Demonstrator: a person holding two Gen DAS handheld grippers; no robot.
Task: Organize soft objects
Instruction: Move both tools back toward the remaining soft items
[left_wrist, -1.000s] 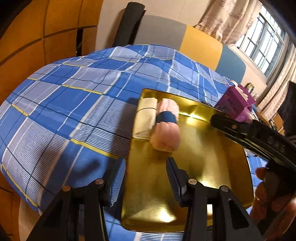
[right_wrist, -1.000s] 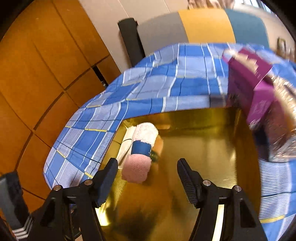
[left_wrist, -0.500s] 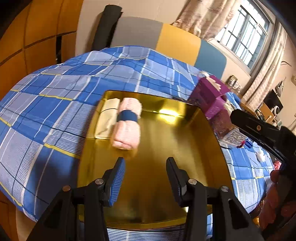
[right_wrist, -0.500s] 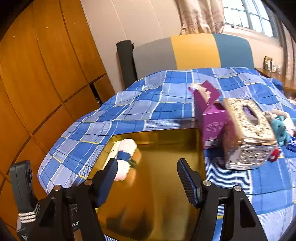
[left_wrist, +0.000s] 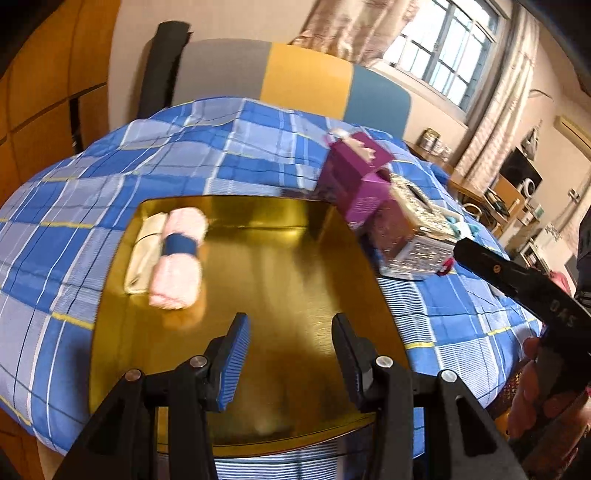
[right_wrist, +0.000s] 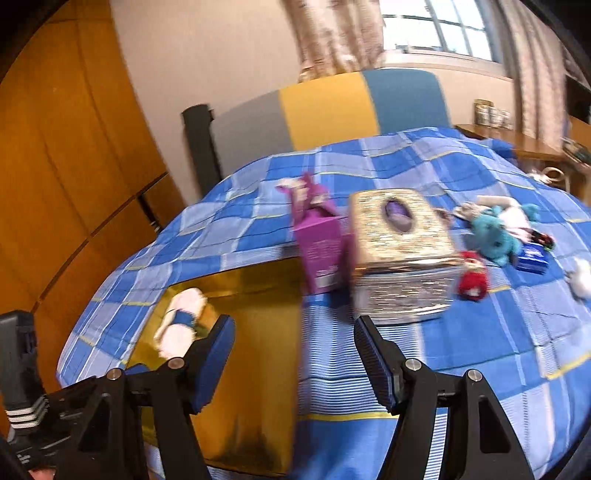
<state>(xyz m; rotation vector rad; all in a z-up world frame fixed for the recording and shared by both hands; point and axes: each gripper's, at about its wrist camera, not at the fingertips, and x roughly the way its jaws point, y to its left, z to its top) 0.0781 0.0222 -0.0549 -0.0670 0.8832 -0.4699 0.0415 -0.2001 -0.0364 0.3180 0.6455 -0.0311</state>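
Hovering over a shiny gold rectangular tray (left_wrist: 303, 266) on a bed with a blue plaid sheet (left_wrist: 229, 147), the left gripper (left_wrist: 291, 360) has its blue-padded jaws apart with nothing between them, just bare tray underneath. Same story for the right gripper (right_wrist: 295, 363), jaws spread and empty, sitting over the tray's right edge where it meets the sheet

The soft stuff that's already in: a pink rolled towel with a dark blue band around its middle (left_wrist: 179, 258) lies at the far left end of the tray, and a cream folded cloth (left_wrist: 142, 254) is tucked right against its left side, touching it

Just off the tray's far right corner stands a purple cardboard box with its top flaps open (right_wrist: 319, 254), and pressed up beside that is a glittery gold tissue box (right_wrist: 399, 254). Further right on the sheet there's a teal plush toy (right_wrist: 493, 236), a small red plush thing (right_wrist: 472, 280) near the tissue box, and a little dark blue box (right_wrist: 532, 258). It's all a bit motion-blurred so I can't make out finer detail on those toys
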